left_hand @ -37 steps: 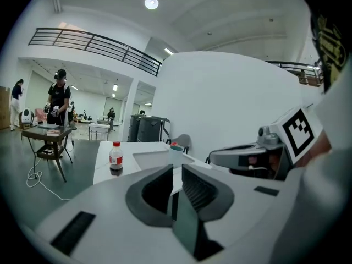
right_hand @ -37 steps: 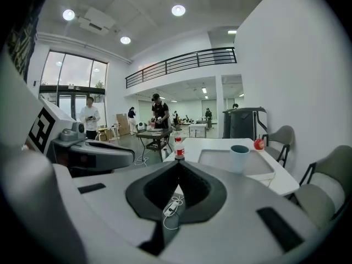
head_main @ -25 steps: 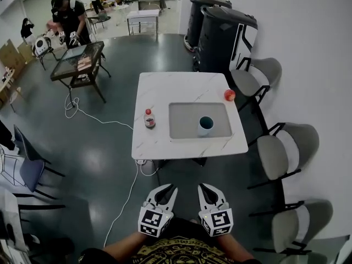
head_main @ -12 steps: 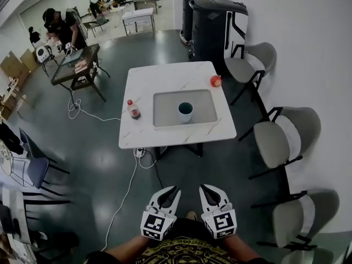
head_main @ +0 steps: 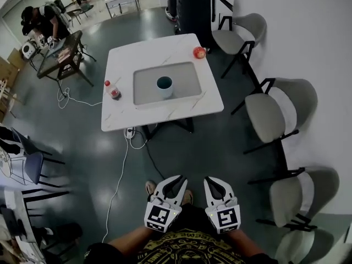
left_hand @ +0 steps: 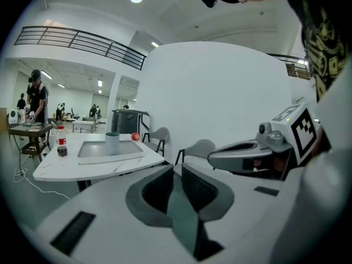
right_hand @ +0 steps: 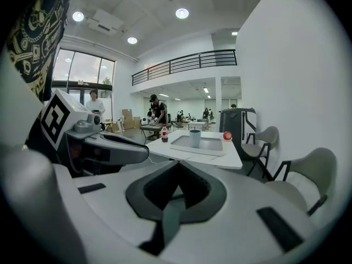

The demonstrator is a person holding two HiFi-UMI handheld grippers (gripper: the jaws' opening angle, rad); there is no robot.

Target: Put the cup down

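Left gripper (head_main: 174,181): jaws pressed together, nothing between them.
Right gripper (head_main: 215,181): jaws closed tight, empty, just beside the left.
Cup (head_main: 164,85): upright on the gray tray (head_main: 184,76), well ahead of both grippers.
Table (head_main: 126,114): white; soda bottle (head_main: 114,89) left of tray.

left gripper (left_hand: 177,169), 6 o'clock: jaws together, nothing between them. white table (left_hand: 60,167), 8 o'clock: grey tray (left_hand: 104,154) with an upright cup (left_hand: 112,143) on it; bottle (left_hand: 61,146) at the tray's 9 o'clock, red ball (left_hand: 135,137) at its 3 o'clock. chair (left_hand: 158,134) just beyond the table. right gripper (left_hand: 214,159), 3 o'clock.
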